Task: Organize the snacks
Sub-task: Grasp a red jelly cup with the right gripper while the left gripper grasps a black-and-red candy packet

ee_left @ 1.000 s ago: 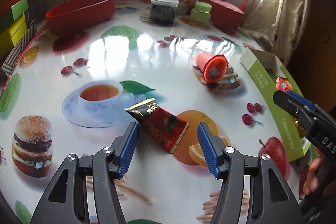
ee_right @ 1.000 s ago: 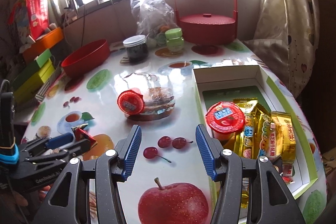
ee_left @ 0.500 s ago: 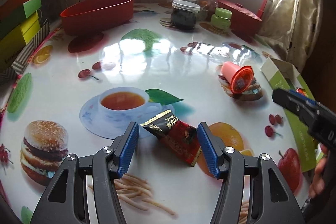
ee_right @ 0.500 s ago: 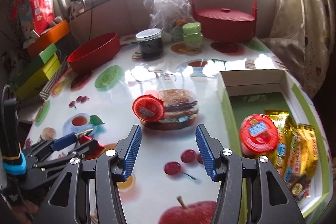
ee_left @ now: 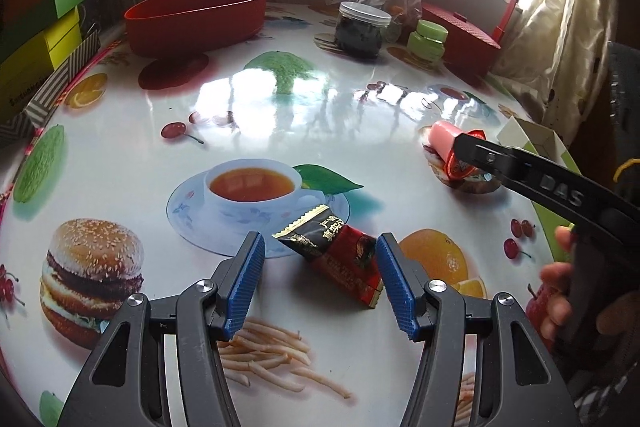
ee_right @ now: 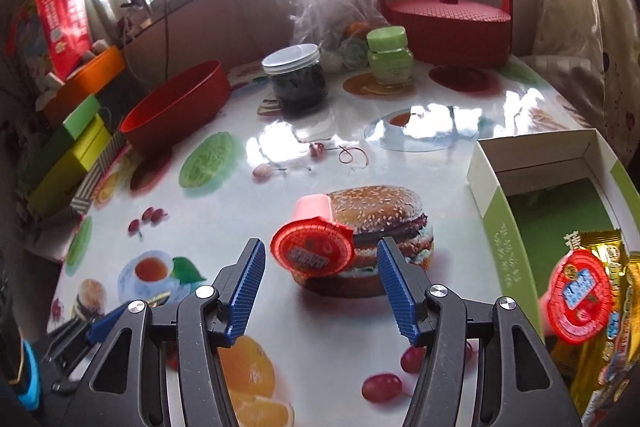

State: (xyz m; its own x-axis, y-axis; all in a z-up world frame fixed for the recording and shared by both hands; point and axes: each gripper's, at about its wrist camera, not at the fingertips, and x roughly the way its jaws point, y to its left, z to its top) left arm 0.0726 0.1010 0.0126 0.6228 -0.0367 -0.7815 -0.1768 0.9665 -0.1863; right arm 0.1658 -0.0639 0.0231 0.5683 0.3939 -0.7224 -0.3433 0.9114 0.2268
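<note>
Red foil-lidded jelly cup (ee_right: pixel 314 247) lies tipped on side on glossy table (ee_right: pixel 280 155), lid toward camera. Judged light, thin plastic, crushable, prone to roll; best held across body behind lid rim. Sits just ahead of right gripper (ee_right: pixel 320 285), between line of its pads, untouched; jaws wide, just been opening. Crinkly red-black snack packet (ee_left: pixel 340 255), soft and slippery, flat on table between wide jaws of left gripper (ee_left: pixel 320 281), pads (ee_left: pixel 246 283) not pressing. Green box (ee_right: pixel 504 251) with stored snacks at right.
</note>
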